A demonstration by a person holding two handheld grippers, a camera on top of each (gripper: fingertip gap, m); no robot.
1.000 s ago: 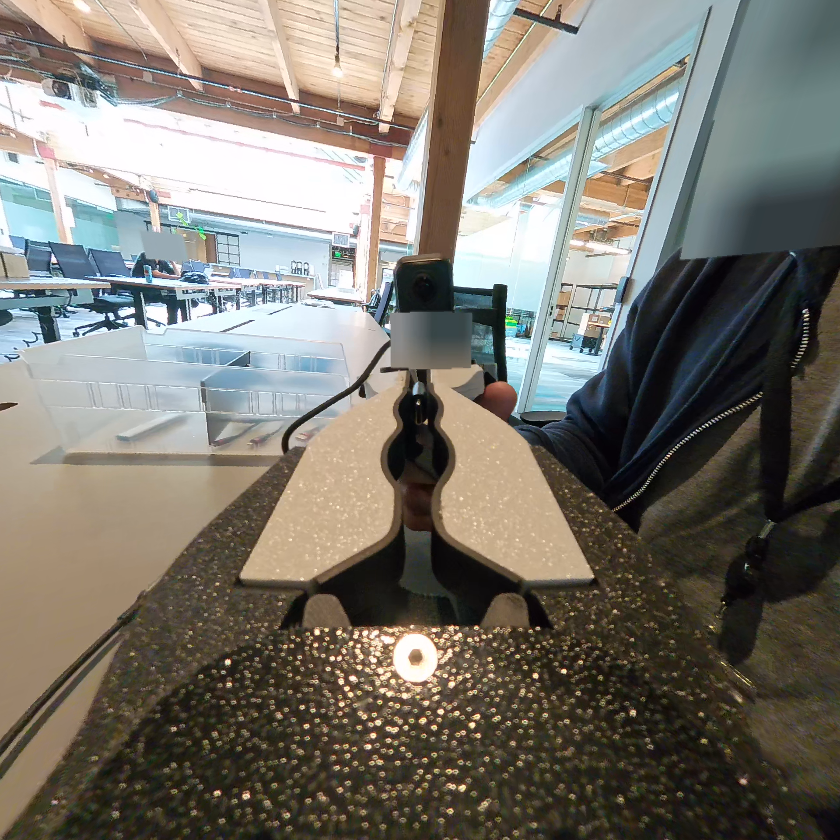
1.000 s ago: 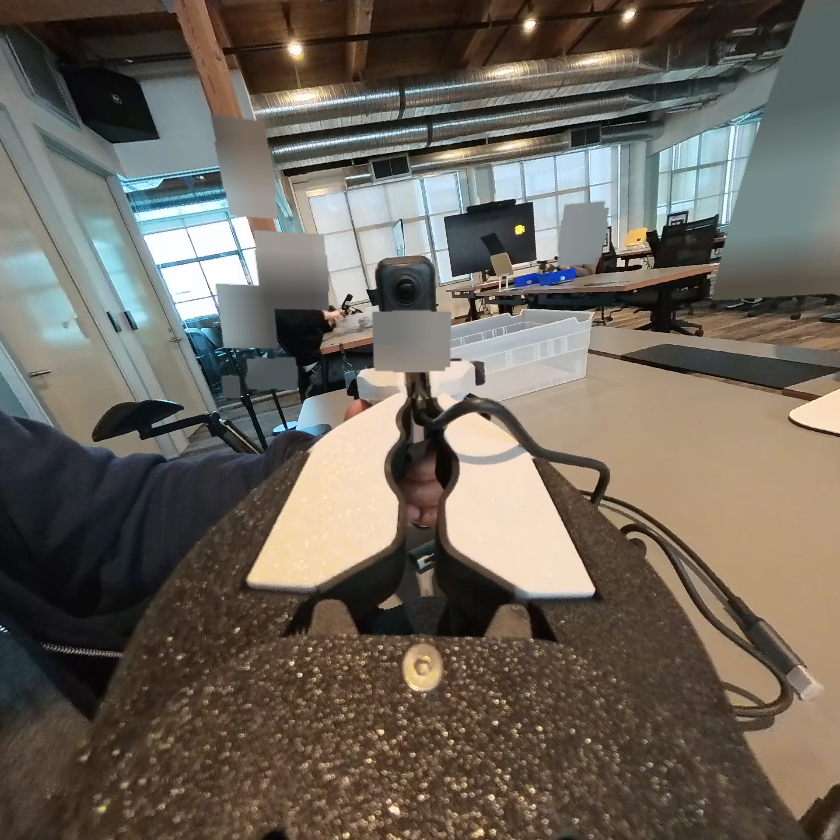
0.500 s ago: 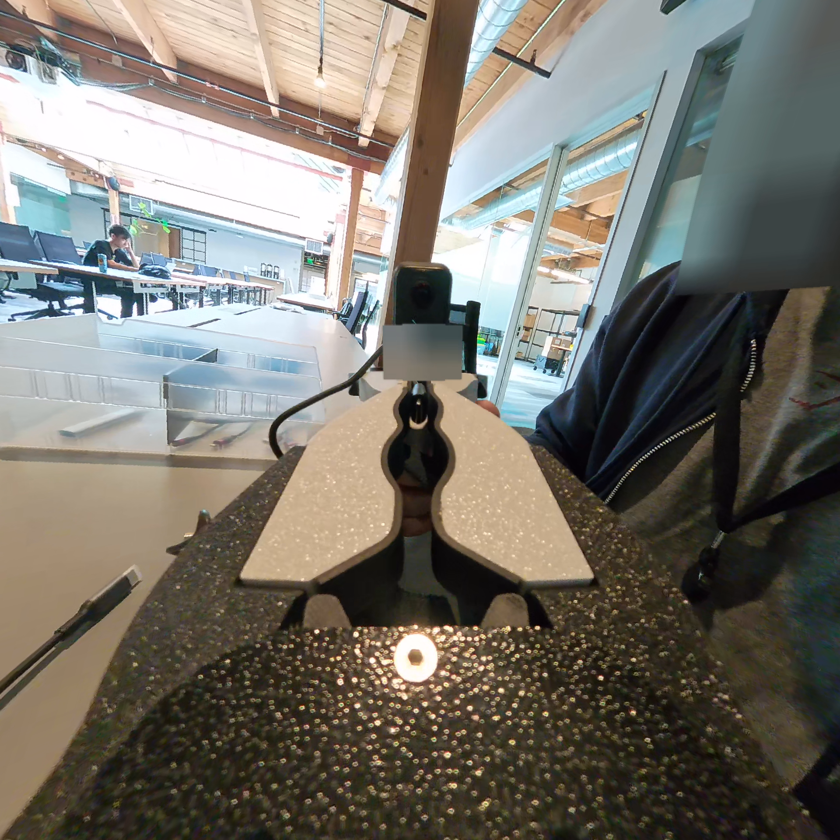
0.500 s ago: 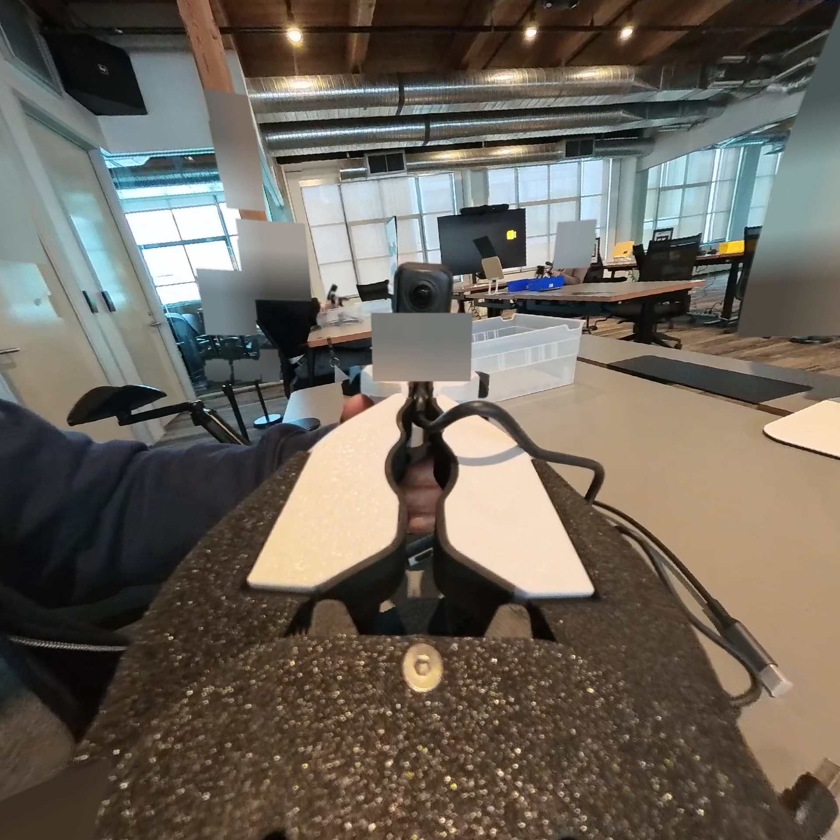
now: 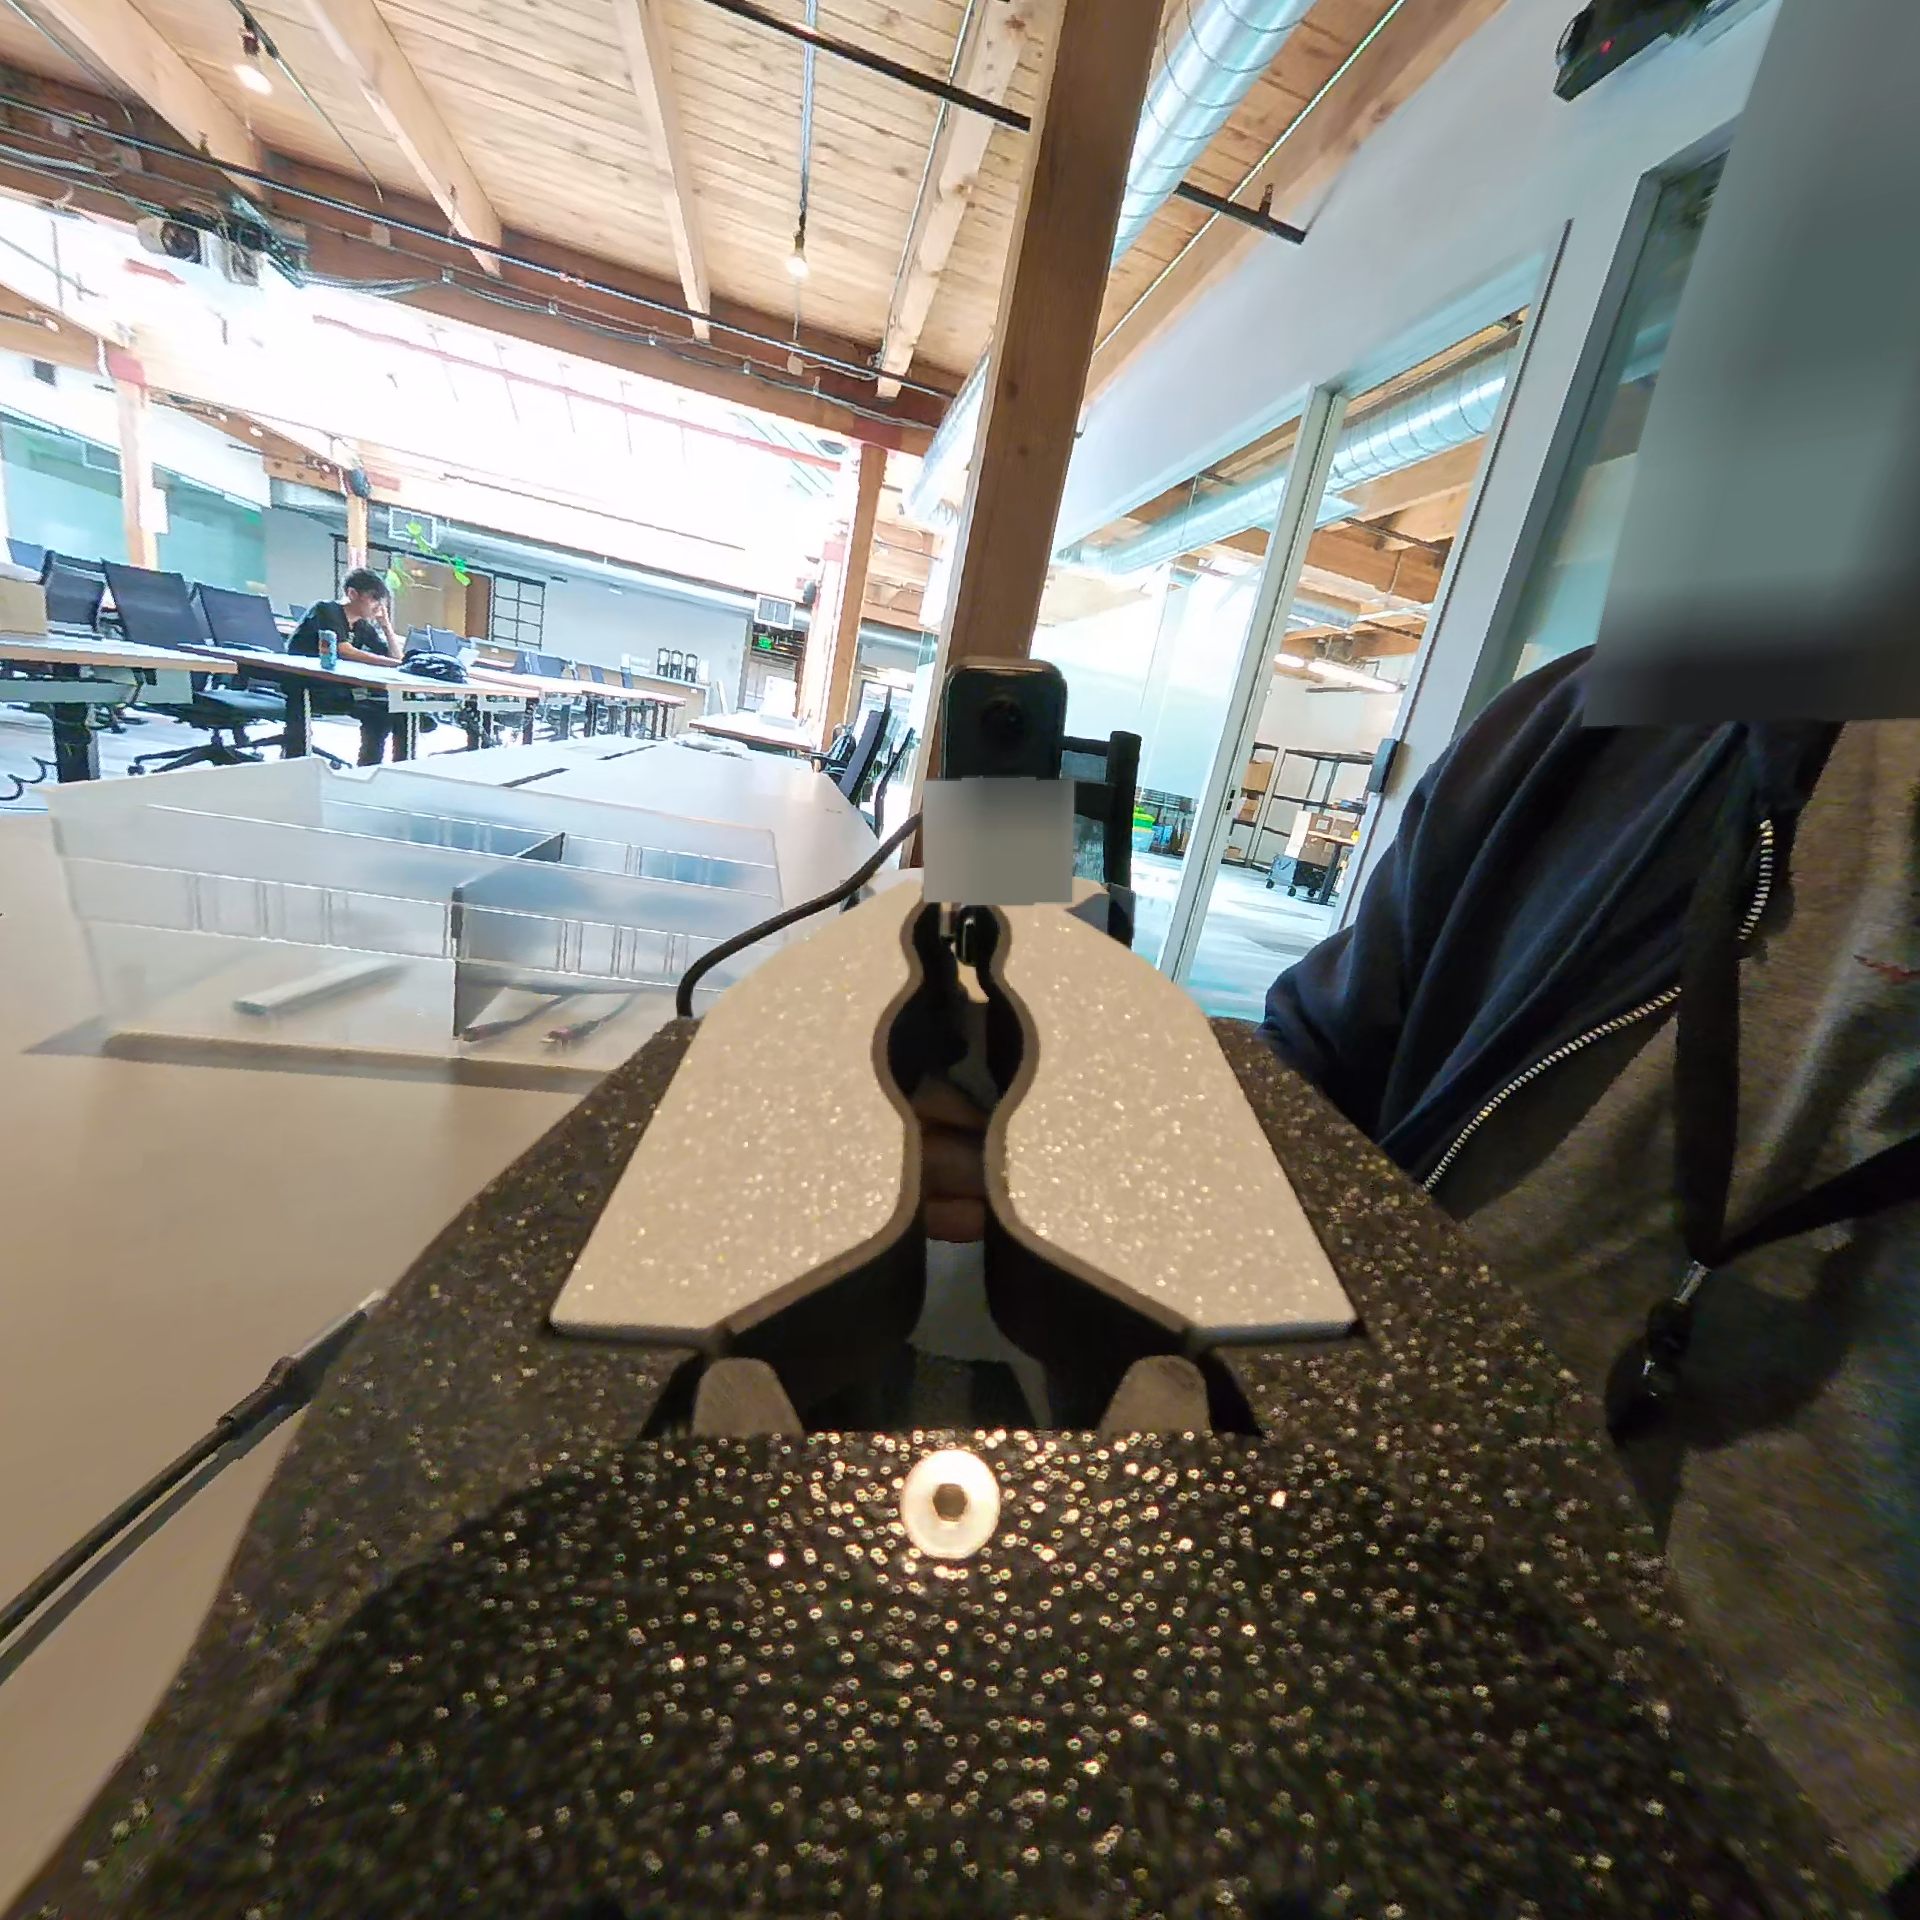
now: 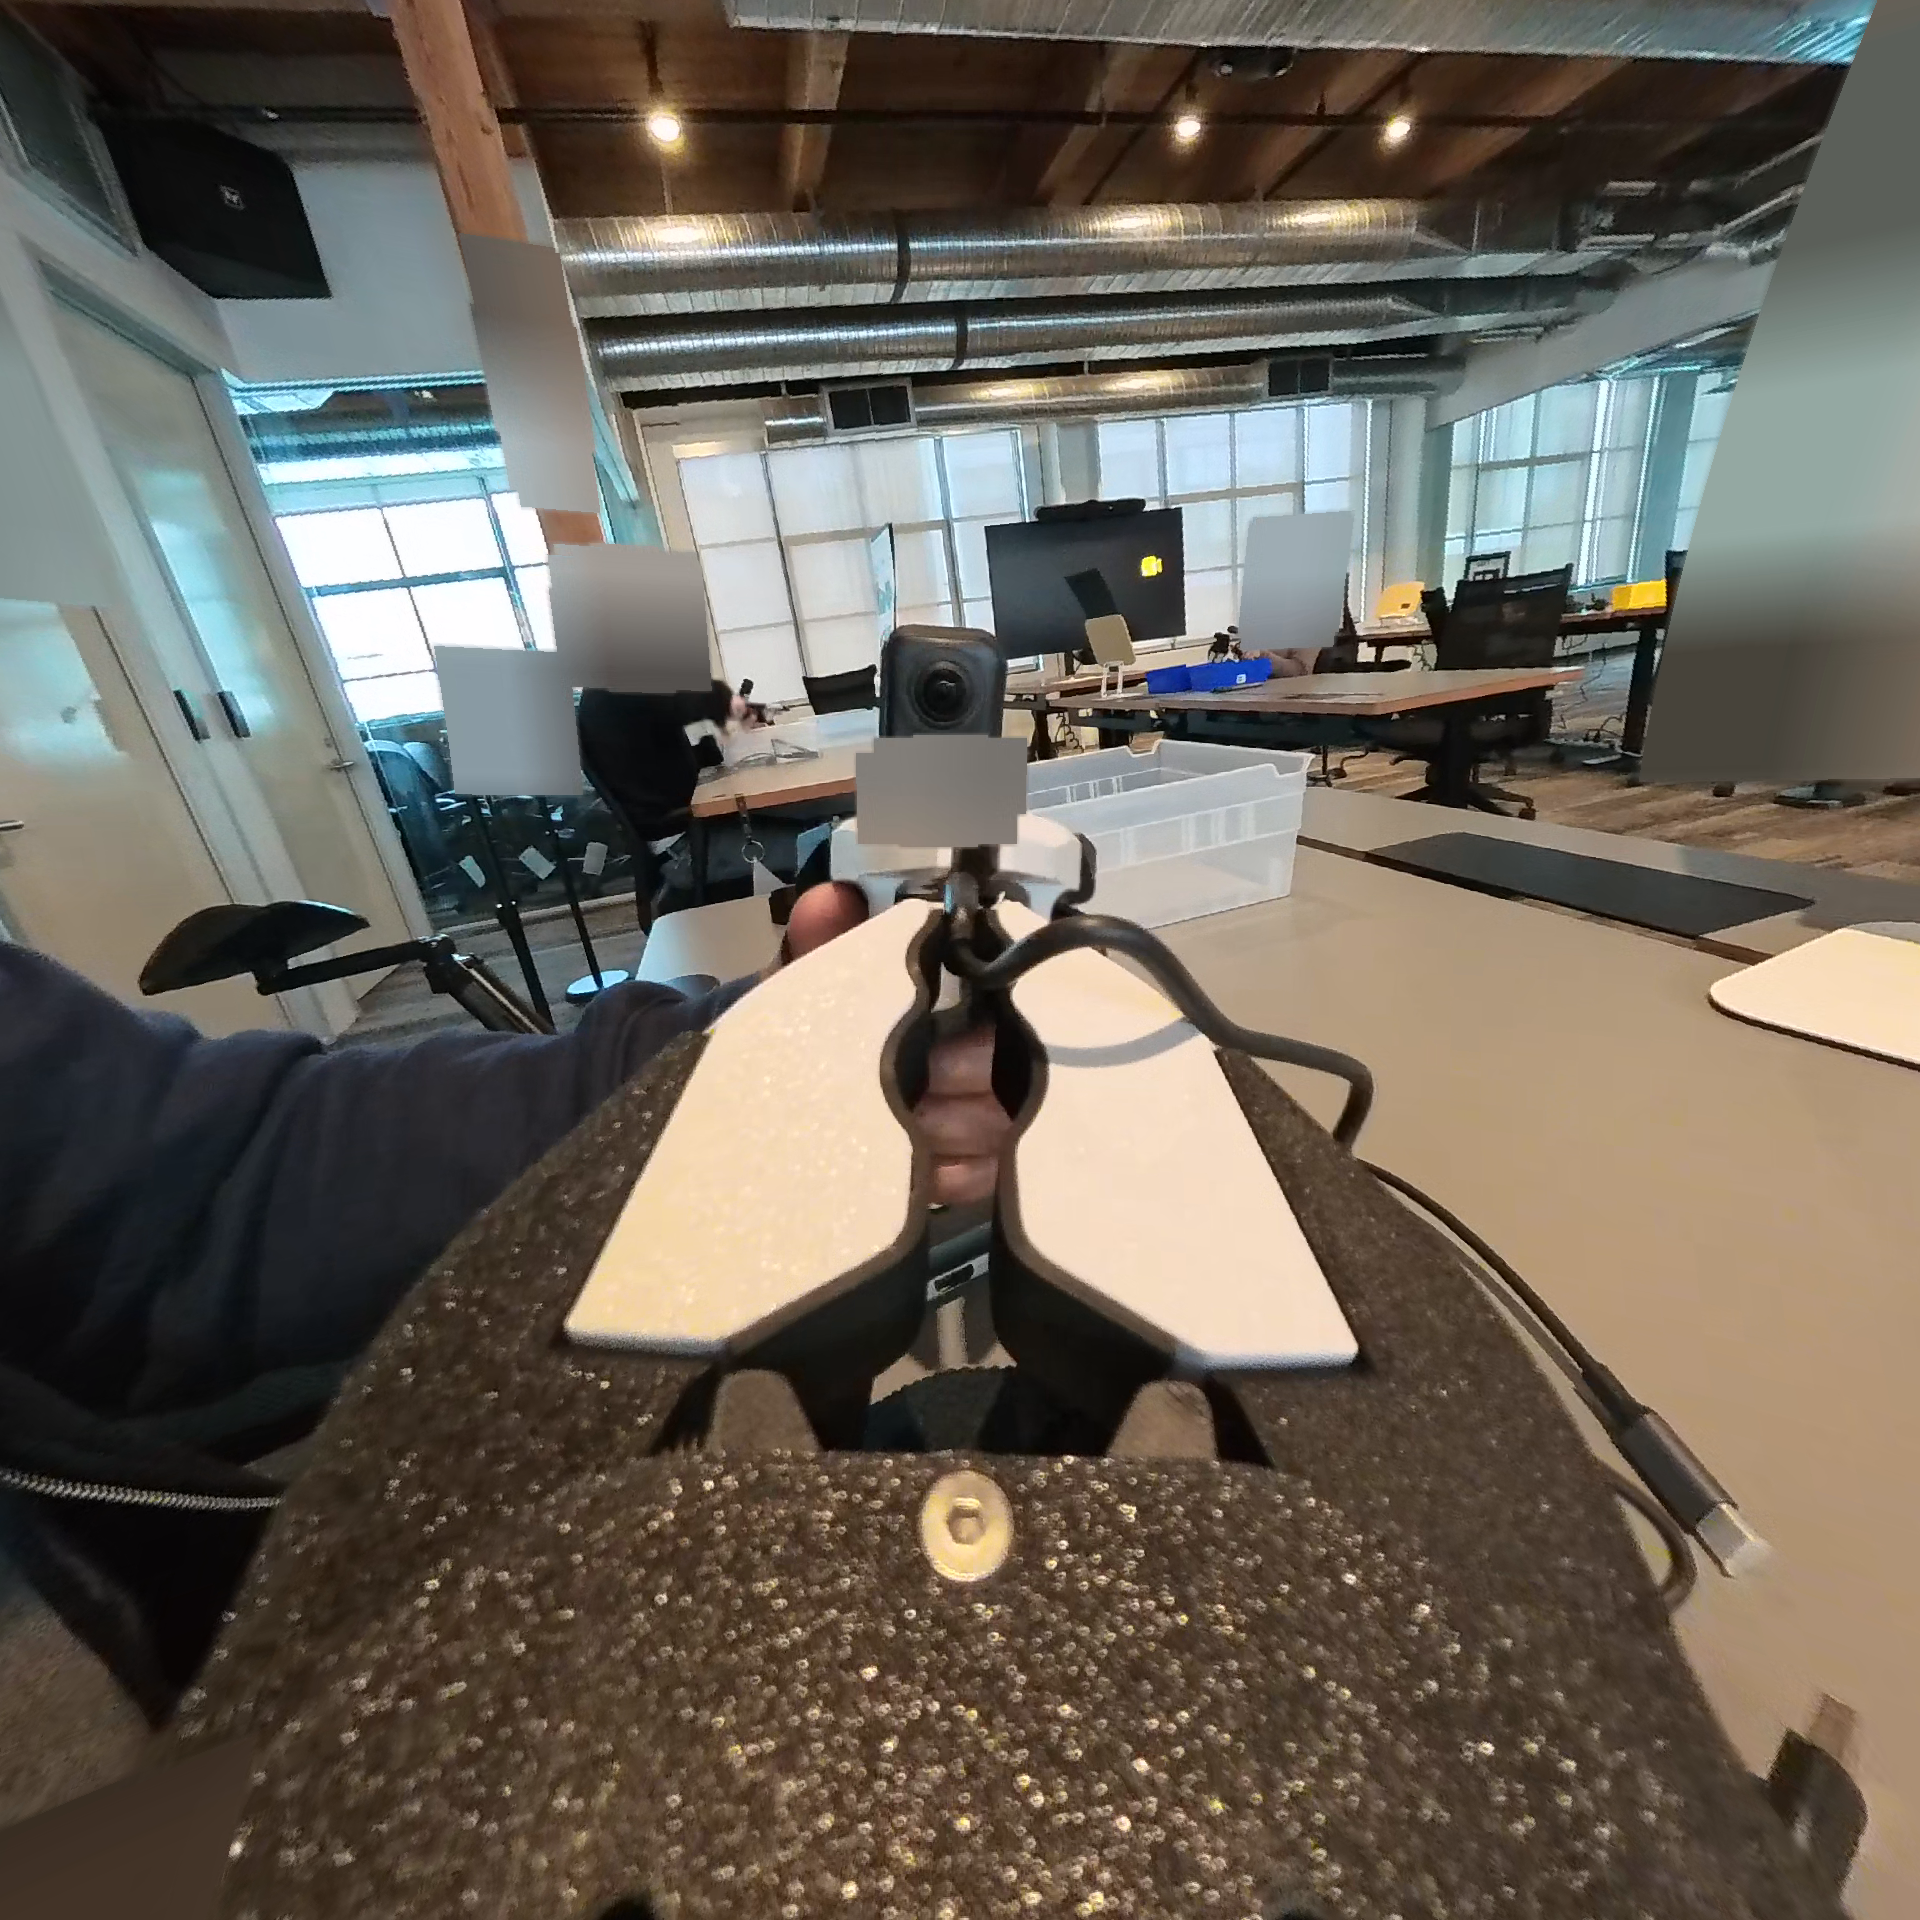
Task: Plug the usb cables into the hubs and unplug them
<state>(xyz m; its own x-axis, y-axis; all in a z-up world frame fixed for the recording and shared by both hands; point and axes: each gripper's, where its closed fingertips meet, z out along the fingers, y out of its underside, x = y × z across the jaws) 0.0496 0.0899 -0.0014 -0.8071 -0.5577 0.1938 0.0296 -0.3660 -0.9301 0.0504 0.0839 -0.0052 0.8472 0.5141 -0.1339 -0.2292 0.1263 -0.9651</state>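
While the two grippers face each other tip to tip, the left gripper (image 5: 961,940) and right gripper (image 6: 971,925) both have fingers together, each clamped on a black cable (image 6: 1226,997). A loose plug (image 6: 1683,1496) lies at 4 o'clock on the table (image 6: 1558,1091).

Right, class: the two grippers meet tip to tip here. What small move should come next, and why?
Probably a short, straight push of the right gripper toward the left gripper. Both have their fingers shut, they face each other on one line, and the black cable runs from where they meet. The joint itself is hidden, so whether it is seated cannot be told.
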